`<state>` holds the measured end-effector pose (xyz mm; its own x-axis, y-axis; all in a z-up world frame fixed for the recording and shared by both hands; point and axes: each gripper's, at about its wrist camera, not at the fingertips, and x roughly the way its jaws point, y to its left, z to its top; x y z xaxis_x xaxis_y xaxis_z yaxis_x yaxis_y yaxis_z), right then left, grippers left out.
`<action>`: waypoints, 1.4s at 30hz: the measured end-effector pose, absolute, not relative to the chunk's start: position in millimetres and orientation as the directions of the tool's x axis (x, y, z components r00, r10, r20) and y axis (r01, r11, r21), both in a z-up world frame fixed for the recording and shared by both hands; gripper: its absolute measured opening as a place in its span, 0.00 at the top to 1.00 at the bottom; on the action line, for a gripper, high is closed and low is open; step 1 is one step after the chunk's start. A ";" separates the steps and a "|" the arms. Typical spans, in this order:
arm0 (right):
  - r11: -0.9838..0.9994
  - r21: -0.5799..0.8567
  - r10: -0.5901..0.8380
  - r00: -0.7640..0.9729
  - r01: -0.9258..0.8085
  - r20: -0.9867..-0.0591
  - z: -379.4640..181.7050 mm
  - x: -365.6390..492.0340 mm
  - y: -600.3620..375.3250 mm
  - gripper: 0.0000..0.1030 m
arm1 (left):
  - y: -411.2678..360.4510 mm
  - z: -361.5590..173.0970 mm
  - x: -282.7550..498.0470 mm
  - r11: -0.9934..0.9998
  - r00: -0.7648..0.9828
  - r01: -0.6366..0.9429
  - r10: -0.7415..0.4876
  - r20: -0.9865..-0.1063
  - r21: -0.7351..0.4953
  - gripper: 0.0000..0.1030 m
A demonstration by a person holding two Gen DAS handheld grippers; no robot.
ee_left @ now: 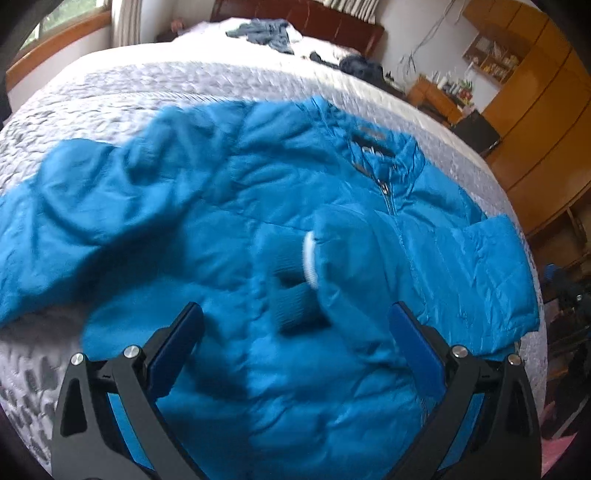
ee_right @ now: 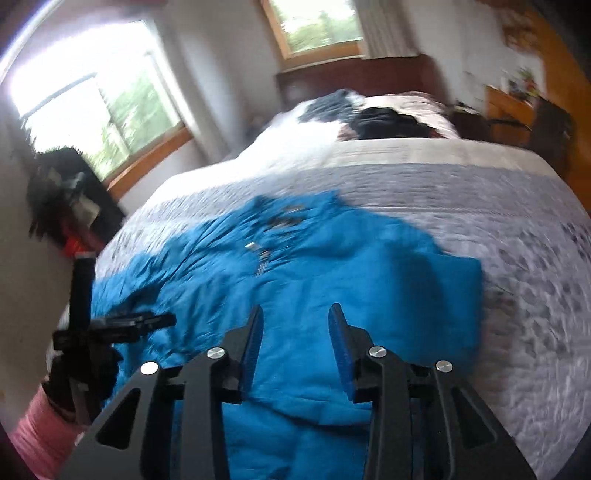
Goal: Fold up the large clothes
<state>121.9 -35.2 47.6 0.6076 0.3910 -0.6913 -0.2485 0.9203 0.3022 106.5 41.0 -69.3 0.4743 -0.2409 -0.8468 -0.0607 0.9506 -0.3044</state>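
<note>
A bright blue padded jacket point(ee_left: 207, 206) lies front-up on the grey quilted bed point(ee_left: 122, 92), its collar and zip point(ee_left: 386, 173) toward the far right. One sleeve is folded across the chest, and its ribbed cuff point(ee_left: 295, 295) lies just ahead of my left gripper point(ee_left: 295, 319). That gripper hovers open over the jacket with nothing between its fingers. The other sleeve point(ee_left: 70, 206) stretches out to the left. In the right wrist view my right gripper point(ee_right: 295, 314) is open above the jacket point(ee_right: 332, 266) and holds nothing. The left gripper point(ee_right: 125, 323) shows at the left edge, above a pink sleeve point(ee_right: 33, 432).
Blue-grey clothes point(ee_left: 264, 31) and a dark garment point(ee_left: 360, 66) lie near the headboard. Wooden cabinets point(ee_left: 535, 118) and a cluttered desk point(ee_left: 439, 96) stand to the right of the bed. Windows point(ee_right: 110, 107) and a dark heap point(ee_right: 62, 192) are on the left side.
</note>
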 end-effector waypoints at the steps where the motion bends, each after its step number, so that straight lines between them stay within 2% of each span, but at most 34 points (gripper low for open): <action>1: 0.923 0.313 0.383 0.620 -0.224 -0.685 45.1 123.4 -46.3 0.63 | 36.1 -70.4 110.6 0.951 0.470 -0.053 -0.246 -0.848 -0.305 0.06; 2: 0.924 0.325 0.378 0.628 -0.204 -0.680 42.3 124.8 -55.8 0.63 | 32.0 -71.2 114.7 0.952 0.465 -0.047 -0.246 -0.851 -0.301 0.13; 3: 0.923 0.338 0.374 0.632 -0.184 -0.679 37.9 127.1 -64.6 0.63 | 25.9 -73.1 119.5 0.956 0.456 -0.048 -0.237 -0.858 -0.289 0.30; 5: 0.925 0.349 0.363 0.629 -0.153 -0.687 30.1 132.6 -76.7 0.63 | 22.9 -74.8 126.2 0.955 0.450 -0.057 -0.235 -0.861 -0.291 0.39; 6: 0.928 0.348 0.351 0.626 -0.134 -0.697 24.8 135.9 -82.4 0.63 | 21.2 -74.6 128.4 0.951 0.453 -0.057 -0.246 -0.857 -0.303 0.49; 7: 0.930 0.346 0.345 0.624 -0.126 -0.701 22.4 137.1 -85.0 0.63 | 19.8 -73.4 129.8 0.947 0.455 -0.056 -0.258 -0.852 -0.317 0.54; 8: 0.931 0.345 0.342 0.621 -0.120 -0.705 19.4 138.0 -88.9 0.63 | 19.5 -70.9 129.6 0.941 0.460 -0.056 -0.272 -0.845 -0.333 0.63; 9: 0.930 0.349 0.344 0.616 -0.118 -0.709 16.5 138.4 -93.1 0.63 | 19.7 -67.3 129.3 0.938 0.469 -0.053 -0.280 -0.838 -0.343 0.69; 11: 0.923 0.367 0.358 0.606 -0.114 -0.710 12.2 138.3 -98.5 0.63 | 23.6 -57.6 125.5 0.940 0.504 -0.052 -0.266 -0.822 -0.336 0.72; 15: 0.896 0.418 0.421 0.575 -0.147 -0.701 6.3 139.1 -97.6 0.63 | 50.2 -42.2 115.0 0.945 0.570 -0.090 -0.209 -0.794 -0.313 0.73; 19: 0.898 0.413 0.428 0.522 -0.154 -0.738 -11.2 147.0 -83.3 0.63 | 72.6 -56.1 114.6 0.948 0.542 -0.125 -0.183 -0.820 -0.294 0.72; 22: 0.911 0.399 0.398 0.473 -0.103 -0.786 -34.1 156.3 -79.8 0.67 | 78.4 -71.4 114.0 0.948 0.518 -0.123 -0.189 -0.834 -0.292 0.64; 25: 0.901 0.426 0.416 0.448 -0.084 -0.791 -47.5 160.5 -83.1 0.69 | 80.0 -72.1 113.1 0.955 0.536 -0.101 -0.183 -0.824 -0.277 0.57; 28: 0.893 0.443 0.428 0.448 -0.079 -0.785 -47.4 158.3 -85.1 0.69 | 89.9 -60.1 106.9 0.955 0.558 -0.108 -0.173 -0.812 -0.278 0.49; 32: 0.916 0.393 0.382 0.482 -0.082 -0.788 -25.4 151.5 -77.7 0.64 | 102.6 -18.9 85.7 0.969 0.668 -0.137 -0.063 -0.741 -0.206 0.41; 34: 0.924 0.361 0.372 0.499 -0.122 -0.783 -8.5 147.8 -61.0 0.61 | 97.8 -6.2 82.6 0.974 0.690 -0.118 -0.059 -0.721 -0.193 0.40; 37: 0.923 0.345 0.384 0.472 -0.170 -0.794 0.9 150.1 -33.2 0.61 | 78.6 -2.8 89.1 0.977 0.671 -0.046 -0.125 -0.731 -0.209 0.37; 39: 0.925 0.328 0.380 0.441 -0.191 -0.813 -2.1 156.8 -12.2 0.61 | 66.3 -13.0 98.9 0.977 0.642 -0.026 -0.146 -0.752 -0.212 0.37; 42: 0.939 0.289 0.342 0.413 -0.188 -0.844 -15.8 166.9 6.5 0.61 | 57.4 -37.2 111.1 0.986 0.606 -0.027 -0.115 -0.787 -0.165 0.37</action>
<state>166.9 6.5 -15.8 0.4131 0.3425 -0.8438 -0.1880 0.9387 0.2889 111.1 57.4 -37.2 0.6055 -0.1149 -0.7875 -0.0269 0.9860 -0.1646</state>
